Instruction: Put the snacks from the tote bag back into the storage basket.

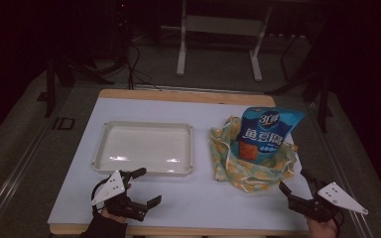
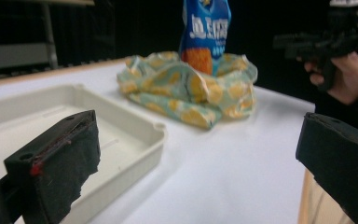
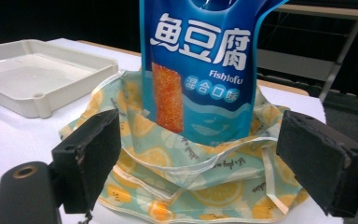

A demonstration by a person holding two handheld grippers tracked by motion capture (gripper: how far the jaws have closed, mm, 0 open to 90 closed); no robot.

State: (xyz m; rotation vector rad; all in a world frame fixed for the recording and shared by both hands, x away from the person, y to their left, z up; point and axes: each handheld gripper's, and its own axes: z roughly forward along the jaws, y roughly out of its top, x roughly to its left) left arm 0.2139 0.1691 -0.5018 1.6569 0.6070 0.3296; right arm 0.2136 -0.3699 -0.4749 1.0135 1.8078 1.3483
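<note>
The blue snack pouch stands upright in a crumpled lemon-print cloth bag, right of the empty white tray. Right gripper and left gripper both gape, holding nothing; a careless nudge could topple the pouch.

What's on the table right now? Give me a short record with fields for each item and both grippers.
surface: white table
tray: cream tray, empty, left half of table
bag: lemon-print cloth bag, slumped open, right of the tray
snack: blue fish tofu packet, upright inside the cloth bag
left gripper: open, near the tray's front edge, holding nothing
right gripper: open, facing the cloth bag, holding nothing
</note>
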